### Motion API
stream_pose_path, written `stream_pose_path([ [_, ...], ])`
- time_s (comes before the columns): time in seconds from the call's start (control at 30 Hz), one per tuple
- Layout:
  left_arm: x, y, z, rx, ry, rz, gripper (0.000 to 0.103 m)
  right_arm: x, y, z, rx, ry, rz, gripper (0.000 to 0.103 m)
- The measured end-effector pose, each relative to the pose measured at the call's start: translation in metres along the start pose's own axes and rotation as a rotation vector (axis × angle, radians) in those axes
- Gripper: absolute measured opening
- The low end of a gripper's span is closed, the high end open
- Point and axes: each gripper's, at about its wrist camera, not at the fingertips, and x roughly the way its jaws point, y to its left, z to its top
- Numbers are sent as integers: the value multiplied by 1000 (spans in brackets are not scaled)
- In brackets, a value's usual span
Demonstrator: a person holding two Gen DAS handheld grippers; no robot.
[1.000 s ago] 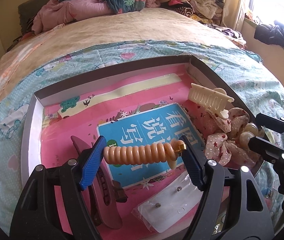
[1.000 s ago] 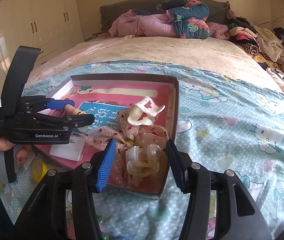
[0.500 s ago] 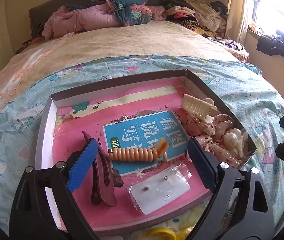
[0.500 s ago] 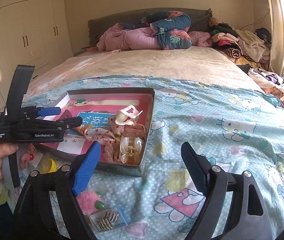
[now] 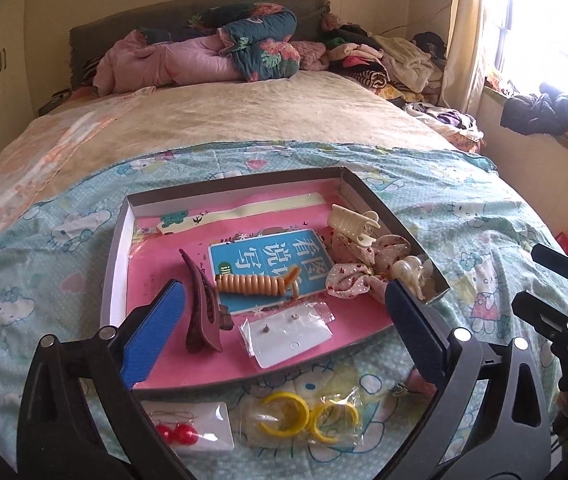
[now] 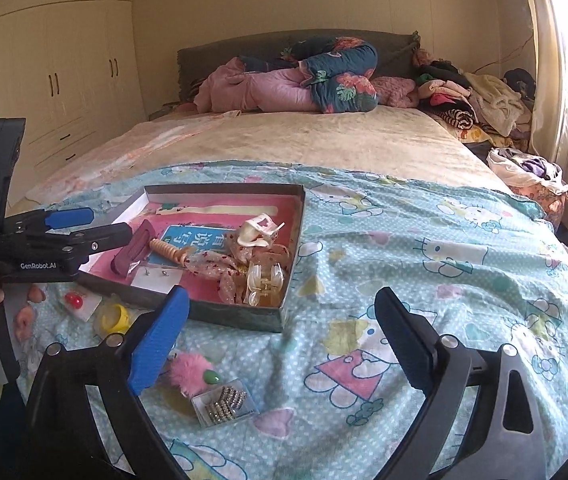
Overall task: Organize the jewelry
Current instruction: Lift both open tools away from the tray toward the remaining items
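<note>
A shallow box (image 5: 114, 256) (image 6: 240, 318) lies on the bed. Inside it lie an orange spiral hair tie (image 5: 254, 282), a maroon hair clip (image 5: 202, 312), an earring card in a bag (image 5: 290, 334), a cream claw clip (image 5: 352, 222), floral scrunchies (image 5: 364, 268) and a clear claw clip (image 6: 264, 282). My left gripper (image 5: 280, 328) is open and empty, above the box's near edge. My right gripper (image 6: 280, 336) is open and empty, over the bedspread right of the box. Outside the box lie red ball earrings (image 5: 174, 432), yellow hoops (image 5: 308, 420), a pink fluffy piece (image 6: 190, 372) and a clear bag of rhinestone pieces (image 6: 224, 400).
The blue cartoon bedspread (image 6: 424, 264) covers the near half of the bed. Folded quilts (image 5: 220, 56) and piled clothes (image 5: 384, 60) lie at the headboard. Wardrobes (image 6: 44, 92) stand at the left and a window (image 5: 544, 20) at the right.
My left gripper opened and let the orange spiral hair tie go into the box, then drew back. My right gripper also drew back from the box, toward the near edge of the bed.
</note>
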Motion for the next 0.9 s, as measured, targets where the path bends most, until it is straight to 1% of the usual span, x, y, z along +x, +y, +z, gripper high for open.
stream_pose_path([
  [0.23, -24, -1, -20, -23, -11, -3, 91, -18, 6, -6, -17, -4, 13, 93],
  [0.43, -38, -5, -37, -22, -16, -7, 91, -30, 8, -18, -32, 3, 20, 93],
  [0.7, -40, -16, -62, 13, 22, -10, 91, -42, 8, -36, -34, 21, 33, 93],
  [0.9, -39, -16, -76, 20, 55, -4, 91, -48, 6, -47, -56, 39, 32, 93],
])
